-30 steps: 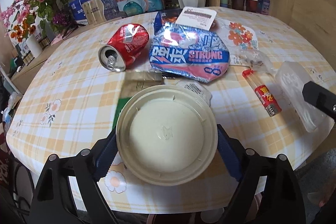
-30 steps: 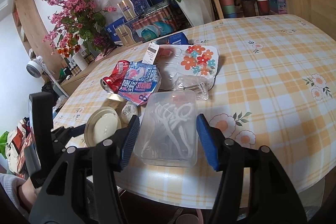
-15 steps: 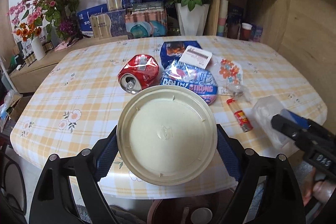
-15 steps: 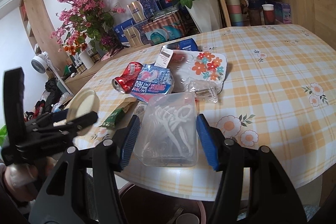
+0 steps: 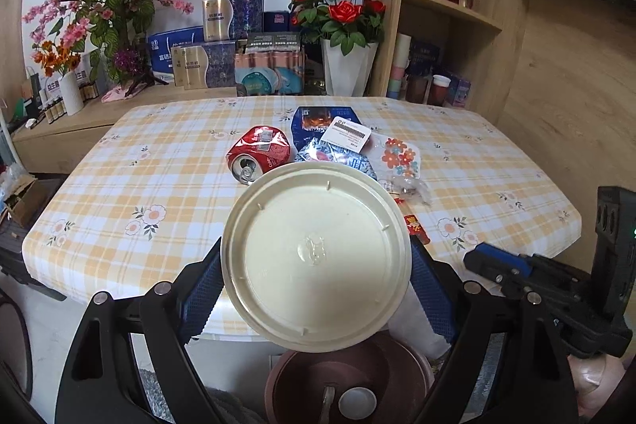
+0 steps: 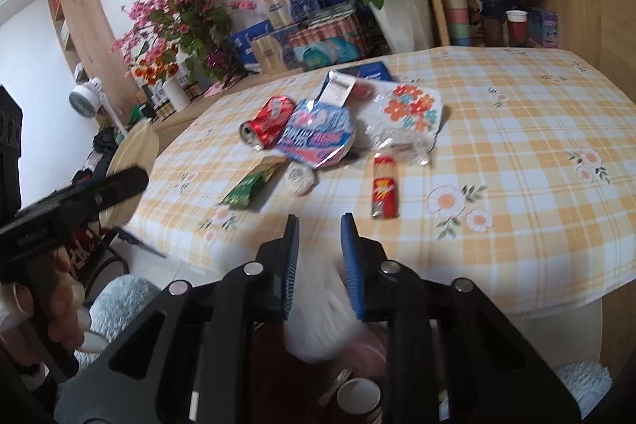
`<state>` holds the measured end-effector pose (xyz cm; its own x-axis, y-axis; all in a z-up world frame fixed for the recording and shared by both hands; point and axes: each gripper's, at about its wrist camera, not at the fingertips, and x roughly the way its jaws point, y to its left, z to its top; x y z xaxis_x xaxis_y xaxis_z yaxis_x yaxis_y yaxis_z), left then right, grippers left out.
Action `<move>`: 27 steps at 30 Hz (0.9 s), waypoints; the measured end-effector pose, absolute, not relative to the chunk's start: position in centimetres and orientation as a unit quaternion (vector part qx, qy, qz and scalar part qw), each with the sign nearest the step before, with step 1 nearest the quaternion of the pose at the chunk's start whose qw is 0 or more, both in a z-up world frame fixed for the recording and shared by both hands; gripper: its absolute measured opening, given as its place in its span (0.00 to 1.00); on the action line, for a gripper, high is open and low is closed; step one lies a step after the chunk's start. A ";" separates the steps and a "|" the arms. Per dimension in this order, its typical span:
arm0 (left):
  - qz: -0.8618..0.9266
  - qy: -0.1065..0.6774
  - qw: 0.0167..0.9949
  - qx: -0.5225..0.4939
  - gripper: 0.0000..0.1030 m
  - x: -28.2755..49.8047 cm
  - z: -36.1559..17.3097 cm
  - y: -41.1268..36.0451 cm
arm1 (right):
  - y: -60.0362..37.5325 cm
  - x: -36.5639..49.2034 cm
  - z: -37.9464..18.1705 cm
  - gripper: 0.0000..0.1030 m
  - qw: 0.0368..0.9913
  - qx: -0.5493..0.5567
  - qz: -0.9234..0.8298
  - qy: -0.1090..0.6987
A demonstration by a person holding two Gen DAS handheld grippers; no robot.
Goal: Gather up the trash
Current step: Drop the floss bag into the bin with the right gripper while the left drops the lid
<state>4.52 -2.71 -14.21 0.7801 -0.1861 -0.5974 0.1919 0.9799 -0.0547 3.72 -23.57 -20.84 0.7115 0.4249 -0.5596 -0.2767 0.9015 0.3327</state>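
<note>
Left wrist: checked tablecloth (image 5: 167,185), wooden shelves (image 5: 449,6) behind.

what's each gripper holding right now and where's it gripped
The left gripper clamps the round cream lid by opposite edges of its rim. The right gripper, jaws just closing, has a blurred clear plastic container between them.

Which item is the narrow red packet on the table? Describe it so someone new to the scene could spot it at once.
Start at the yellow-and-white checked tablecloth and find the heap of litter near its middle. Just nearer the camera than the clear crumpled wrapper, alone on bare cloth, lies the narrow red-and-yellow packet. Unlike the crushed red drink can, it is flat and straight, with a pale end pointing to the heap.
</note>
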 end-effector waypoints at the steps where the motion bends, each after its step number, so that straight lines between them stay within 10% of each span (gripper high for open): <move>1: -0.100 0.313 0.944 0.003 0.81 4.1 -14.1 -2.6 | -23.3 3.5 -20.8 0.25 0.918 0.109 0.194 0.329; 9: -0.100 0.306 0.946 -0.019 0.81 2.4 -13.3 -0.9 | -22.6 2.6 -19.6 0.32 0.926 0.090 0.175 0.322; 16: -0.118 0.303 0.945 -0.029 0.81 0.9 -12.3 -0.3 | -23.7 1.7 -15.9 0.93 0.950 0.084 0.139 0.265; 27: -0.151 0.316 0.936 -0.020 0.82 -0.7 -13.0 -1.9 | -24.3 0.9 -13.5 0.94 0.962 0.060 0.118 0.237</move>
<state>-0.67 -1.87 -13.02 0.7539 -0.2958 -0.5866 0.2707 0.9534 -0.1328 0.92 -24.30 -13.46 0.8599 0.2553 -0.4420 -0.1984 0.9650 0.1713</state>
